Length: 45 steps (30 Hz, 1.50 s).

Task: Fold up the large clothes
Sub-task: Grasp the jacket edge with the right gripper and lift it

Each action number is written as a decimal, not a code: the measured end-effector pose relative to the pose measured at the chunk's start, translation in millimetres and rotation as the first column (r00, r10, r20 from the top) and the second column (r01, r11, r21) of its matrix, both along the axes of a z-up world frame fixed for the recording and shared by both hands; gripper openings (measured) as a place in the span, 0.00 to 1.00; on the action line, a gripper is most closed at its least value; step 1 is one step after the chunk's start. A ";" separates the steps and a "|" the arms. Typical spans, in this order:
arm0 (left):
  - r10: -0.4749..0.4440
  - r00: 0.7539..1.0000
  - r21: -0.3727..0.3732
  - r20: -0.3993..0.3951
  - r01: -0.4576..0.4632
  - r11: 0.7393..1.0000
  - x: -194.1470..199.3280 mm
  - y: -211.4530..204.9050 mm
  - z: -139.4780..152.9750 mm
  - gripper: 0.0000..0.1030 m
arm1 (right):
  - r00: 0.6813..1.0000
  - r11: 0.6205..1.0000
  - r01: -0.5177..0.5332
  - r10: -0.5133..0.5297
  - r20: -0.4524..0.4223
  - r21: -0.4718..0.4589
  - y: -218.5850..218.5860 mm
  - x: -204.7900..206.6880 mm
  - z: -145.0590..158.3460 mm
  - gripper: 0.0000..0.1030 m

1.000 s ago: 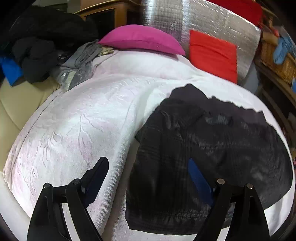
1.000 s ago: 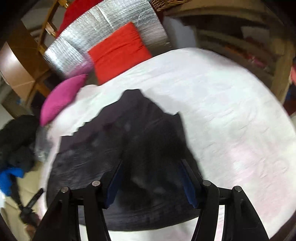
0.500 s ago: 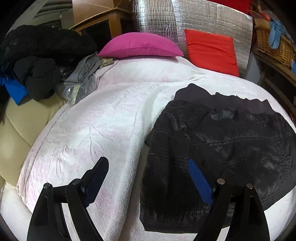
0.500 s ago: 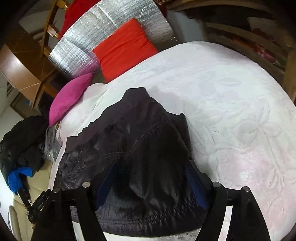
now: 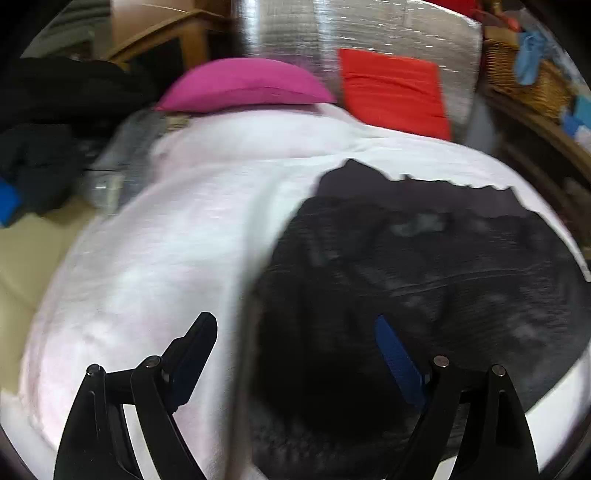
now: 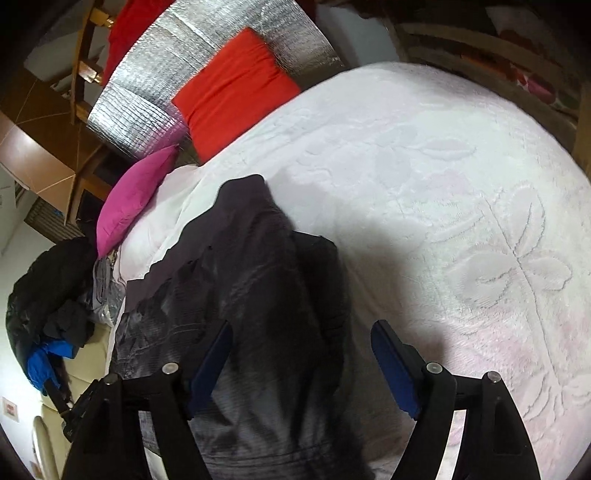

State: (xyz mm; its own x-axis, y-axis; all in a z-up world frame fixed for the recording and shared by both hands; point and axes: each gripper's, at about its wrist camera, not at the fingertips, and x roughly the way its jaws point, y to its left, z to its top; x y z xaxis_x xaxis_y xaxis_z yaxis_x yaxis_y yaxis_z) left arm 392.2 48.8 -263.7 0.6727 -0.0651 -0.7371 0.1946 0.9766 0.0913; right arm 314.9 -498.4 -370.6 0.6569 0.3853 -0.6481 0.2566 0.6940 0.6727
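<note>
A black pair of shorts (image 5: 424, 280) lies spread on the white embossed bedspread (image 5: 166, 266); it also shows in the right wrist view (image 6: 258, 302), with its waistband at the far end. My left gripper (image 5: 295, 332) is open and empty, its fingers straddling the garment's left edge near the hem. My right gripper (image 6: 301, 339) is open and empty, low over the garment's right side near the hem, its right finger over the bedspread (image 6: 461, 229).
A magenta pillow (image 5: 243, 88), a red cushion (image 5: 391, 88) and a silver foil panel (image 5: 369, 33) stand at the bed's head. A pile of dark and grey clothes (image 5: 55, 147) lies at the left. A wicker basket (image 5: 524, 74) sits on shelves at the right.
Both grippers have moved in closer to the shorts' near hem. The left wrist view is now blurred by motion. Both grippers stayed open.
</note>
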 end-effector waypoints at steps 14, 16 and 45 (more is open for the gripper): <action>-0.294 0.929 -0.536 -0.224 0.134 0.833 54.2 53.2 -16.7 0.86 | 0.995 0.981 -0.097 0.101 -0.018 0.171 -15.8 15.2 -33.6 0.80; -0.297 0.927 -0.577 -0.230 0.116 0.809 58.1 63.7 -18.2 0.86 | 0.995 0.979 -0.100 0.104 -0.011 0.177 -19.7 13.9 -36.4 0.80; -0.391 0.868 -0.648 -0.306 0.111 0.753 72.2 36.0 -37.1 0.93 | 0.952 0.909 -0.306 0.287 0.107 0.283 37.7 40.5 -38.4 0.98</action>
